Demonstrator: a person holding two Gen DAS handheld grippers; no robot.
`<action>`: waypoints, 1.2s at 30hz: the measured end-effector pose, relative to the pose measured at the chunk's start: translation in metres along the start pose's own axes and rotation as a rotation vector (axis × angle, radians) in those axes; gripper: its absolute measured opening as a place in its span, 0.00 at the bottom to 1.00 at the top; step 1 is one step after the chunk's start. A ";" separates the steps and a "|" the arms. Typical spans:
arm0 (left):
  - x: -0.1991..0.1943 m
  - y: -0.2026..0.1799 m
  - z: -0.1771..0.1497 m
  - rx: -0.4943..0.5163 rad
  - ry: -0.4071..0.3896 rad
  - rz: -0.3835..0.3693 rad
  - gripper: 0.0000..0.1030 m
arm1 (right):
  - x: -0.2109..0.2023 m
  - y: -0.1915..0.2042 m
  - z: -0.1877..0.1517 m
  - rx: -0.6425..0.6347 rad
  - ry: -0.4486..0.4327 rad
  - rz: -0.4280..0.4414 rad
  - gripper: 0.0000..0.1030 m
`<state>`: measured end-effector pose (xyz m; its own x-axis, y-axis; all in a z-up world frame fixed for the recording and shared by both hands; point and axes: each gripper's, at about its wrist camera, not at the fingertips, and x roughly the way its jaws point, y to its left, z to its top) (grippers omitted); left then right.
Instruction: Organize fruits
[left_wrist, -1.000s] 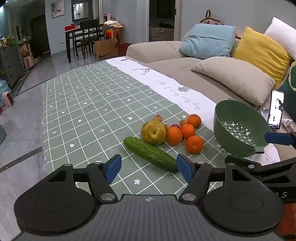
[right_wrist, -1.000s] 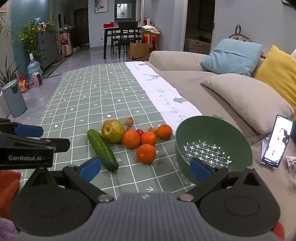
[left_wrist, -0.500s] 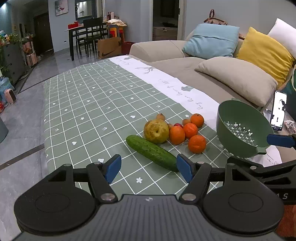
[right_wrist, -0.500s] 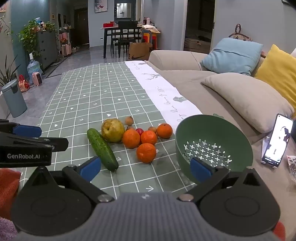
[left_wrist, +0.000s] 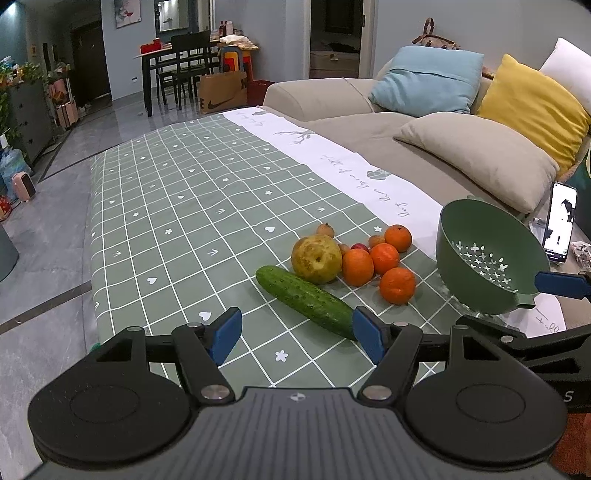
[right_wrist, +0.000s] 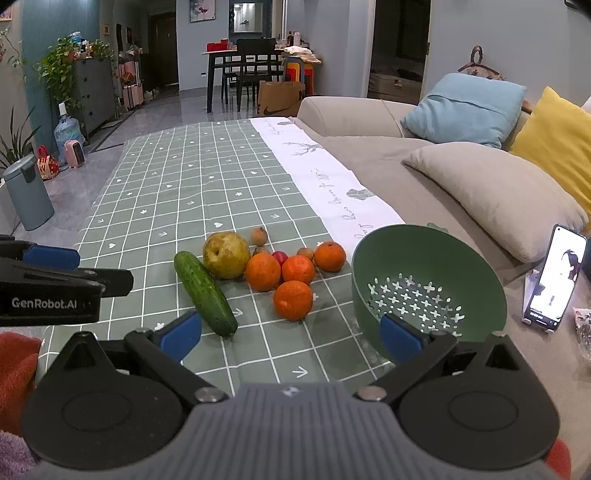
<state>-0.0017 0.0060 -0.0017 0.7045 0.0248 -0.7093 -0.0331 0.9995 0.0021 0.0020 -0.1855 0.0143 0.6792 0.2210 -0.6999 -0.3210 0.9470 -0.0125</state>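
Four round oranges (right_wrist: 293, 300), bumpy cucumber (right_wrist: 205, 293), perforated green colander (right_wrist: 428, 284); left claw (left_wrist: 297, 338), right claw (right_wrist: 291, 332) spread wide, empty.

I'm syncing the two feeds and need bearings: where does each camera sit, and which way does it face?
Left wrist: sits on the left tongs, looking forward at the cucumber; the right tongs' fingers enter at right.
Right wrist: sits on the right tongs, facing the oranges and green colander; the left tongs enter at left.
Shared: cucumber, pear, oranges, colander, sofa.
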 end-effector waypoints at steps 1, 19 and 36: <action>0.000 0.000 0.000 -0.001 0.000 0.001 0.78 | 0.001 0.000 0.000 -0.001 0.001 -0.001 0.96; 0.000 0.001 0.000 -0.007 0.003 0.003 0.78 | 0.000 0.001 0.000 -0.001 0.002 -0.003 0.96; 0.001 -0.001 -0.001 -0.007 0.006 0.003 0.78 | 0.000 0.001 0.000 -0.001 0.003 -0.002 0.96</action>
<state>-0.0021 0.0055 -0.0029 0.6998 0.0272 -0.7138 -0.0396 0.9992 -0.0007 0.0013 -0.1848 0.0140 0.6776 0.2183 -0.7023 -0.3204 0.9472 -0.0147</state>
